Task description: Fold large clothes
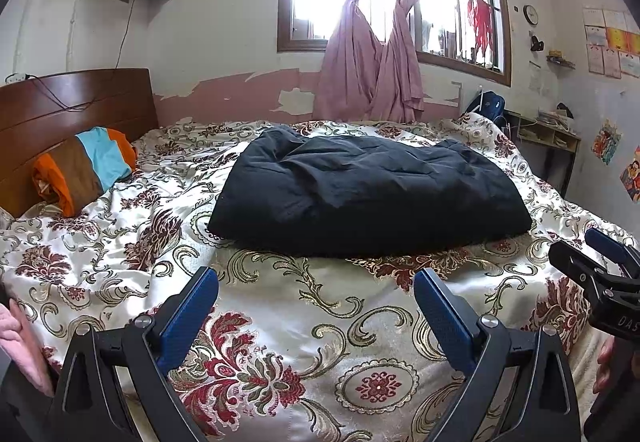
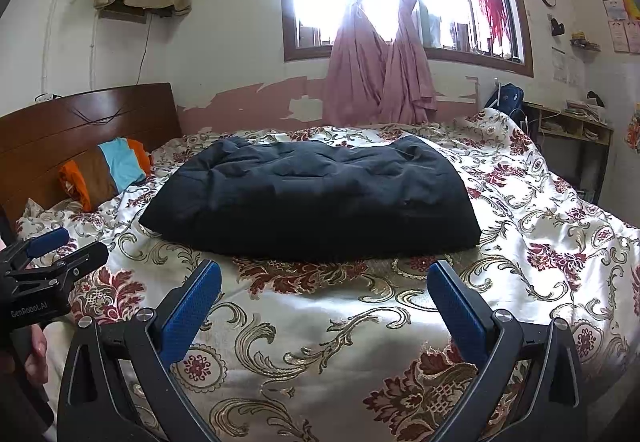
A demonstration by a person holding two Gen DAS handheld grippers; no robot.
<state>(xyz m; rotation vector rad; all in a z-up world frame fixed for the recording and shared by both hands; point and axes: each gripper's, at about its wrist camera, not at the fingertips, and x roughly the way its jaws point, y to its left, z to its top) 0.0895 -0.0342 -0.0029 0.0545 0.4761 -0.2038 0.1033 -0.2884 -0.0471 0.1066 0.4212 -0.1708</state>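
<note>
A dark navy padded garment [image 1: 368, 194] [image 2: 312, 198] lies folded into a thick rectangular bundle in the middle of the bed. My left gripper [image 1: 316, 278] hovers open over the bedspread just short of the bundle's near edge, with nothing between its blue pads. My right gripper [image 2: 324, 270] is likewise open and empty, in front of the same edge. Each gripper shows at the side of the other's view: the right gripper [image 1: 574, 242] and the left gripper [image 2: 82, 241]. Neither touches the garment.
The bed carries a shiny cream bedspread [image 1: 300, 330] with red and gold flowers. A striped orange, brown and blue pillow [image 1: 88, 166] leans on the wooden headboard [image 1: 72, 110] at the left. Behind are a curtained window [image 1: 384, 2] and a desk [image 1: 548, 134].
</note>
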